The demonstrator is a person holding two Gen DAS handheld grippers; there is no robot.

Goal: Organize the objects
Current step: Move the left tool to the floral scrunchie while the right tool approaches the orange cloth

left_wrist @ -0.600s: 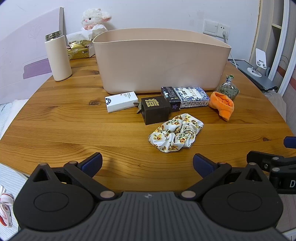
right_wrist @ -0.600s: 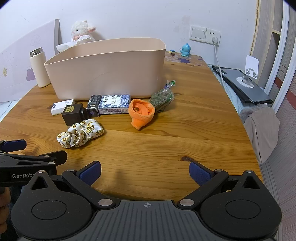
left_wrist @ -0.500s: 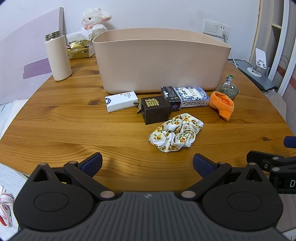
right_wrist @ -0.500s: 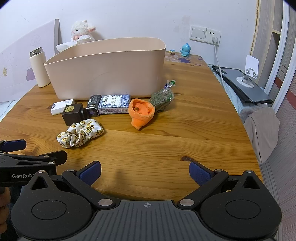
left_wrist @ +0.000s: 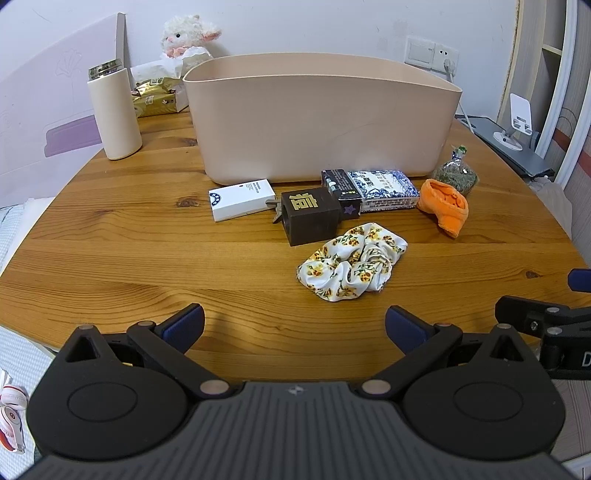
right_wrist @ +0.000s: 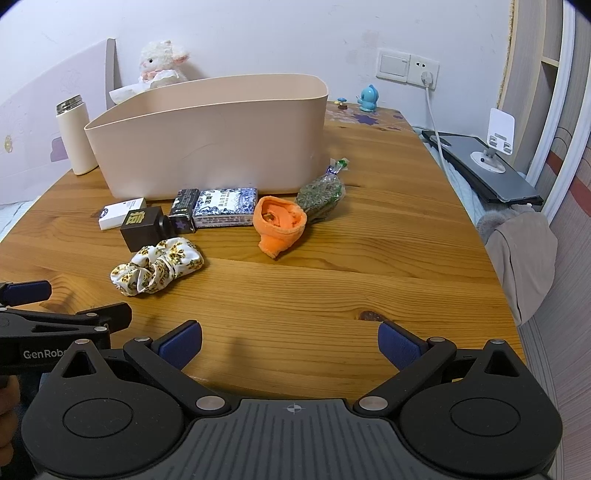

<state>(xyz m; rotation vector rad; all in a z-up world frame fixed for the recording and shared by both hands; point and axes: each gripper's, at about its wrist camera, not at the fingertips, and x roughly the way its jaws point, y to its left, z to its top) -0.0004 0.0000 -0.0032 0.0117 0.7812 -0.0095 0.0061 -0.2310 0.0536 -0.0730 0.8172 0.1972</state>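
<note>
Bottom of frame, left gripper and right gripper hover spread wide, empty, over grained pine table. Mid-frame lies a crumpled floral scrunchie, then a dark cube box, flat white box, orange cloth. Beyond, centre, a smooth beige oval bin.

We see a wooden desk with knots in its planks, standing against a plain white wall. On that wall sit a light switch and a socket with a white cable plugged in. To the left leans a pale lilac panel; to the right stands a white-framed shelf unit. The light is even and soft.
</note>
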